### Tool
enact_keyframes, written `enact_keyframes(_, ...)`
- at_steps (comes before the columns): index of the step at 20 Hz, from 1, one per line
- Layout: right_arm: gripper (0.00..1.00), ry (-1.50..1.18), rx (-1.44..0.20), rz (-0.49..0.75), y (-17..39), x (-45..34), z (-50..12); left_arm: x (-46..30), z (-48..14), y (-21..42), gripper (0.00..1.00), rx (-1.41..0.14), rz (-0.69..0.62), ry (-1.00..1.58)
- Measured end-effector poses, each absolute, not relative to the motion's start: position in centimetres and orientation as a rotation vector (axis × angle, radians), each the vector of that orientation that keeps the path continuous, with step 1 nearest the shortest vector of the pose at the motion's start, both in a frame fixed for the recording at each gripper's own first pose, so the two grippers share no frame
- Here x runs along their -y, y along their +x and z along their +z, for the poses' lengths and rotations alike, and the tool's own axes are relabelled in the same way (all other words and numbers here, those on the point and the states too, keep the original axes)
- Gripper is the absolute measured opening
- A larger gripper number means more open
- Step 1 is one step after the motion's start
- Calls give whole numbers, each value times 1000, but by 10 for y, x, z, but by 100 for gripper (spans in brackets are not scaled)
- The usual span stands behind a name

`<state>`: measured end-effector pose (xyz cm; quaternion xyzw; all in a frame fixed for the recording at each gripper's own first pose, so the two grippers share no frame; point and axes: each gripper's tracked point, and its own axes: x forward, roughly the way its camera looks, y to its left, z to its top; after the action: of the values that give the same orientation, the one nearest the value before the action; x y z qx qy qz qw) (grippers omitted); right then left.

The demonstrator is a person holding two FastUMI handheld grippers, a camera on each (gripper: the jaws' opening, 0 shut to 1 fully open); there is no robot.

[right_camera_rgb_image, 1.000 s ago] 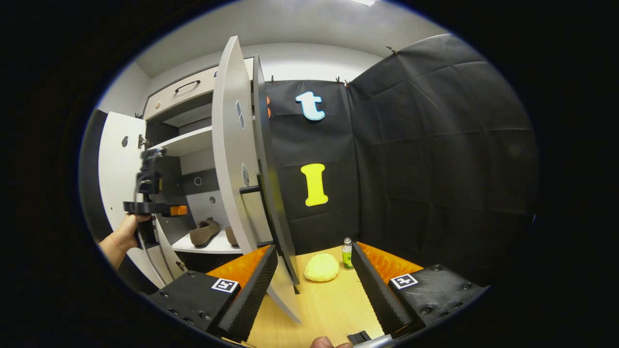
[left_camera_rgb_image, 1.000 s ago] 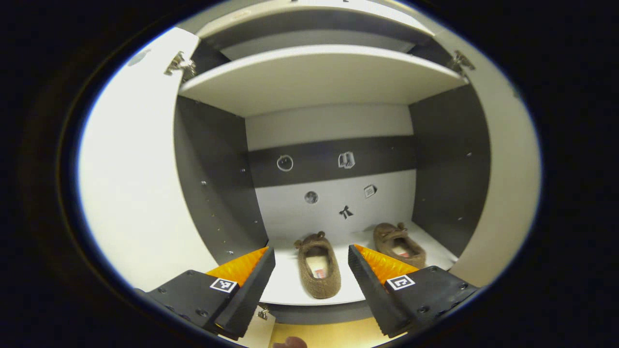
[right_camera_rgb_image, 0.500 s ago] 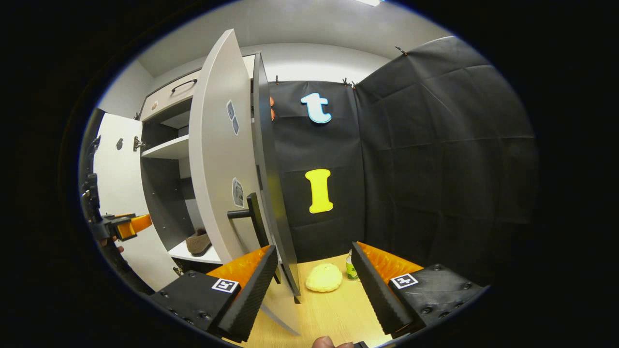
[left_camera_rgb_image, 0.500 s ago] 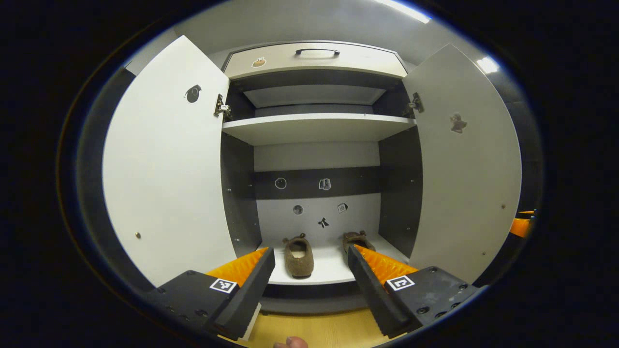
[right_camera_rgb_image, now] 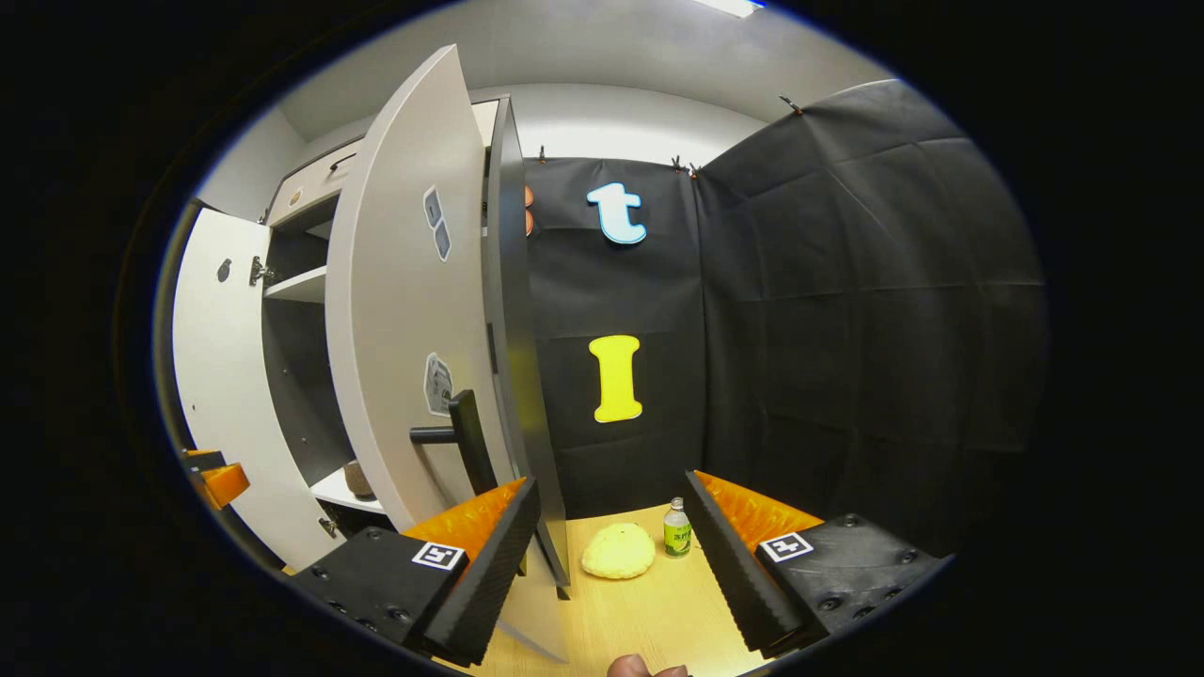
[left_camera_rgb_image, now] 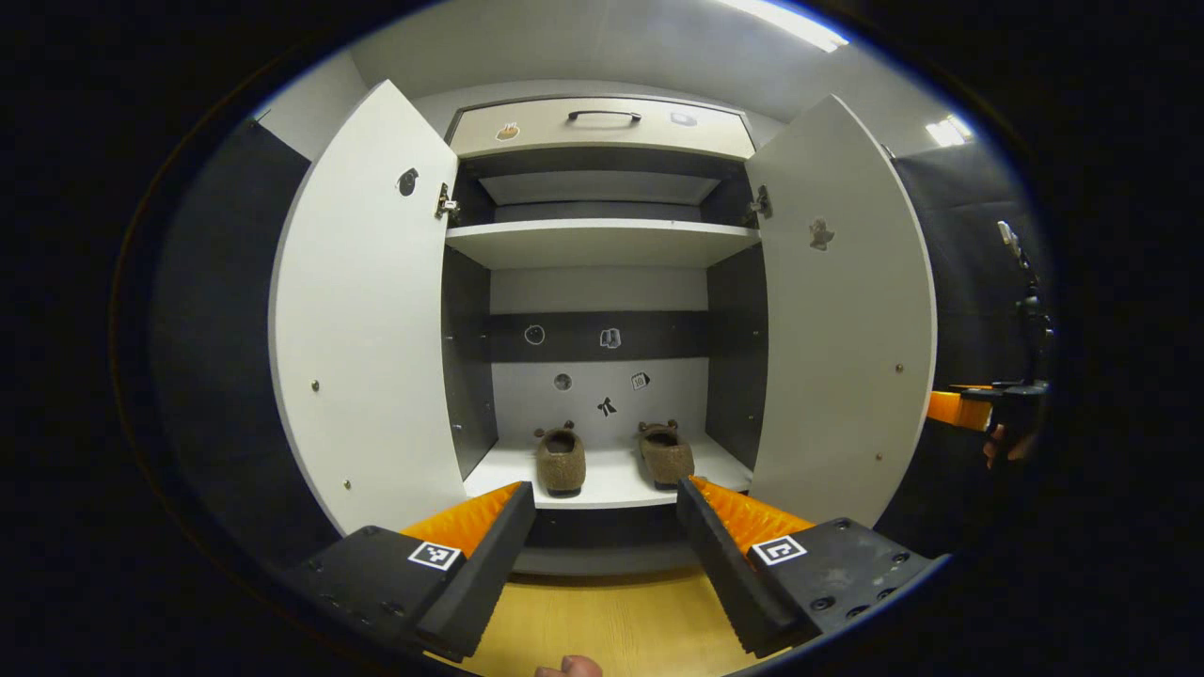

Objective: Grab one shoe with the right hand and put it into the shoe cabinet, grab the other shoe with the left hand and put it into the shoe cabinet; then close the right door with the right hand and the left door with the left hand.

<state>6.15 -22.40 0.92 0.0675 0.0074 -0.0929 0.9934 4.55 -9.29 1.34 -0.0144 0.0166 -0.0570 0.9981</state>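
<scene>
Both shoes (left_camera_rgb_image: 613, 458) in cabinet (left_camera_rgb_image: 602, 244); sticker writing likely illegible; left gripper (left_camera_rgb_image: 606, 550), right gripper (right_camera_rgb_image: 611, 555) fingers apart.

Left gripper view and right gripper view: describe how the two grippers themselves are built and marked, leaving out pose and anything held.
The left gripper has two wedge-shaped fingers with ribbed faces, each on a dark, bolted block bearing a square black-and-white marker tag. The right gripper is built the same way, with its own tag on each block. No cables or sleeves can be made out.
</scene>
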Motion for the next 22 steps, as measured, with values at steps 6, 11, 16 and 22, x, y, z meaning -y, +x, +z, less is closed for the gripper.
enact_keyframes(6, 98, 153, -6, -196, 62, 217, 9, 63, 2, 21, 96, -16, -82, 31)
enact_keyframes(11, 98, 111, 14, -228, 58, 206, 11, 46, -11, 14, 96, -41, -80, -6)
enact_keyframes(16, 98, 142, 16, -219, 56, 180, 9, 30, -11, 15, 96, -41, -78, -19)
enact_keyframes(22, 98, 131, 16, -144, 61, 127, 9, 15, -19, 11, 97, -56, -76, -41)
